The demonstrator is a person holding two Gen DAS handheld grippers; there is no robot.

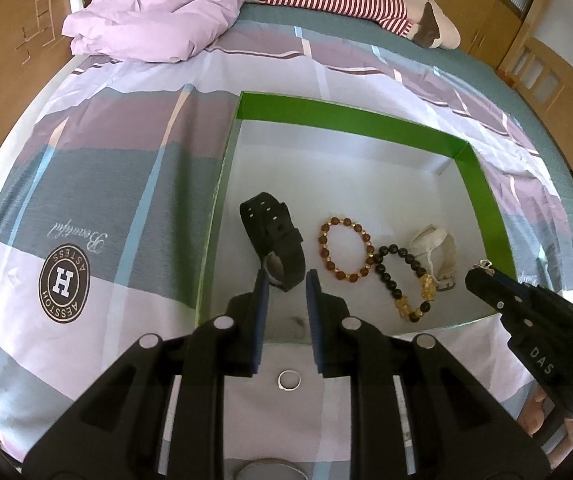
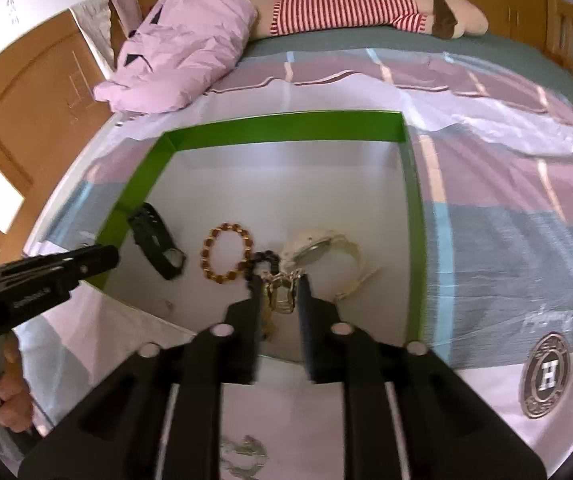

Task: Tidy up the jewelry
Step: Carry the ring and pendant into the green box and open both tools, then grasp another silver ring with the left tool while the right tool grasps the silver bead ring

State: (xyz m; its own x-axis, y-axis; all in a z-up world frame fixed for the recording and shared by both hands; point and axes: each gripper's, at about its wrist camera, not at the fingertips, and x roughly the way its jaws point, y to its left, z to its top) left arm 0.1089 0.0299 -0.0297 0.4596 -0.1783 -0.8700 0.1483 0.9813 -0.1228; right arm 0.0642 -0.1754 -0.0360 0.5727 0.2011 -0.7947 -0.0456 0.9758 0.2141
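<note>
A shallow white cardboard box with green walls (image 1: 490, 200) lies on the patchwork bedspread (image 1: 86, 184) and already holds a black strap watch (image 1: 276, 236), an amber bead bracelet (image 1: 344, 250), a black-and-gold bead bracelet (image 1: 402, 284) and a cream watch (image 1: 438, 250). The right gripper (image 2: 280, 280) hangs over the box's near part, its fingers pinched on a small silvery chain piece (image 2: 282, 292); the left gripper (image 1: 286, 280) hovers with its fingers apart and empty, above a plain silver ring (image 1: 289, 380) lying on the bedspread outside the box. The main risk, in my judgement, is the chain piece dropping onto the black-and-gold bead bracelet and tangling, since it hangs right above it. The ring could also sink into the soft fabric and slip a pinch.
</note>
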